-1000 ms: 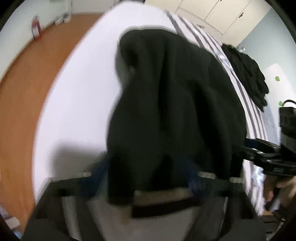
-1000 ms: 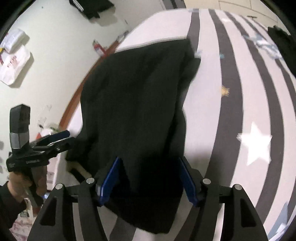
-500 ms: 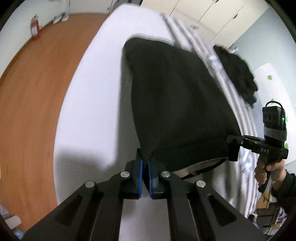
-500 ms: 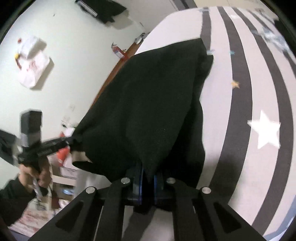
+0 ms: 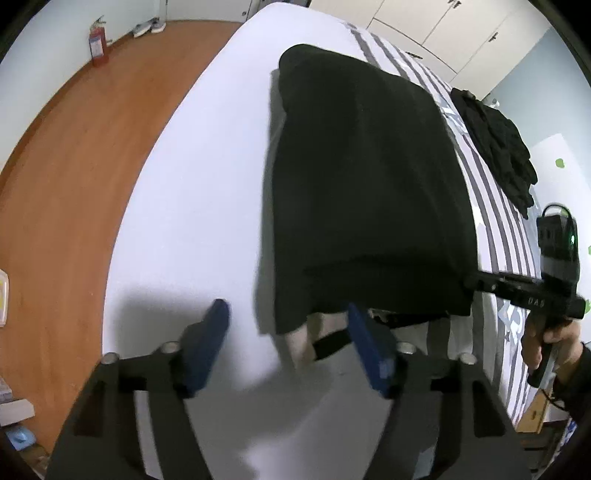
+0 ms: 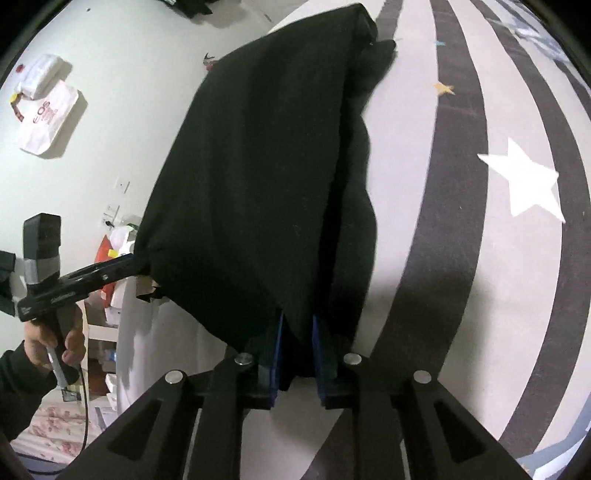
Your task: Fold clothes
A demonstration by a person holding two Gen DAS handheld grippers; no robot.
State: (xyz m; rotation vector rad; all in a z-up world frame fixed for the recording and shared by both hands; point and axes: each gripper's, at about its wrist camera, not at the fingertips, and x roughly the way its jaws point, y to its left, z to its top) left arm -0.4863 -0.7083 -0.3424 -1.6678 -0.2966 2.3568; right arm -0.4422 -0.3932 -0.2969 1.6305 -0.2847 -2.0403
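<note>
A black garment (image 5: 362,184) lies folded over on the white bed (image 5: 207,166), its near hem lifted a little. My left gripper (image 5: 291,339) stands wide, its jaws opening. The hem corner with a beige inner strip hangs between the blue pads (image 5: 218,332) without touching them. My right gripper (image 6: 297,354) holds the other hem corner of the black garment (image 6: 258,166) between narrow blue pads, and its jaws are opening slightly. In the left wrist view the right gripper (image 5: 476,282) pinches the garment's right edge. The left gripper (image 6: 136,264) shows at the garment's left edge.
A second pile of dark clothes (image 5: 495,140) lies on the striped, star-printed cover (image 6: 461,184) farther up the bed. Wooden floor (image 5: 66,166) with a red fire extinguisher (image 5: 96,38) borders the bed's left side. White wardrobe doors (image 5: 424,22) stand behind. A white bag (image 6: 44,118) hangs on the wall.
Both grippers closed on the hem corners, then drew the garment toward me. Since half a second ago the left gripper has sprung wide and let go; the right pads have parted slightly.
</note>
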